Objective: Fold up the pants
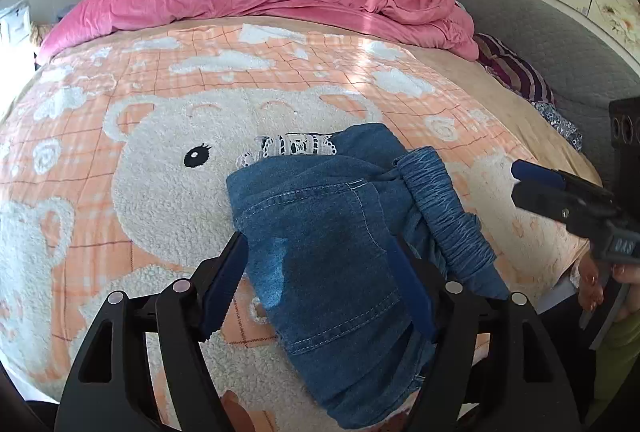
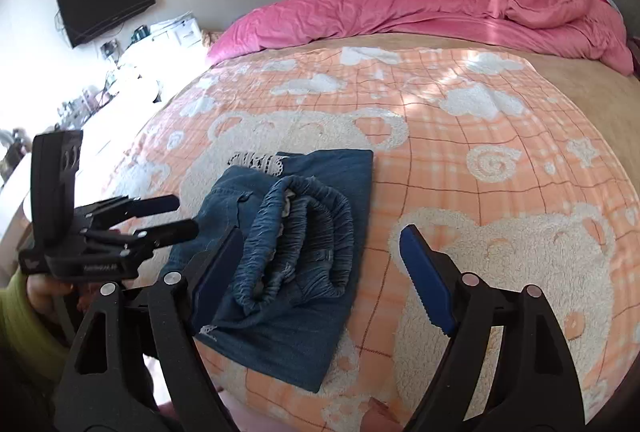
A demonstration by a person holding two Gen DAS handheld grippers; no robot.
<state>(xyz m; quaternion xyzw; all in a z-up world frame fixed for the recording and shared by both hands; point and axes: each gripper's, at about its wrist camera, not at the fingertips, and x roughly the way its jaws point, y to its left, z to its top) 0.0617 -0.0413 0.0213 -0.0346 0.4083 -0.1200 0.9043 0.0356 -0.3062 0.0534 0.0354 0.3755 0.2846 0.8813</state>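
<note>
With the pants (image 2: 280,252) folded at bed centre, both the left gripper (image 1: 320,280) and the right gripper (image 2: 320,272) stand wide, holding nothing; I judge the fold finished, so next I withdraw toward 6 o'clock.

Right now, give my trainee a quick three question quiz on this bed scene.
1. True or false: the folded denim pants lie on the bear-print blanket.
2. What colour is the duvet bunched at the far side of the bed?
3. The right gripper is: A) clamped on the elastic waistband, B) open, C) holding the striped pillow.

Key: 1 true; 2 pink; 3 B.
</note>
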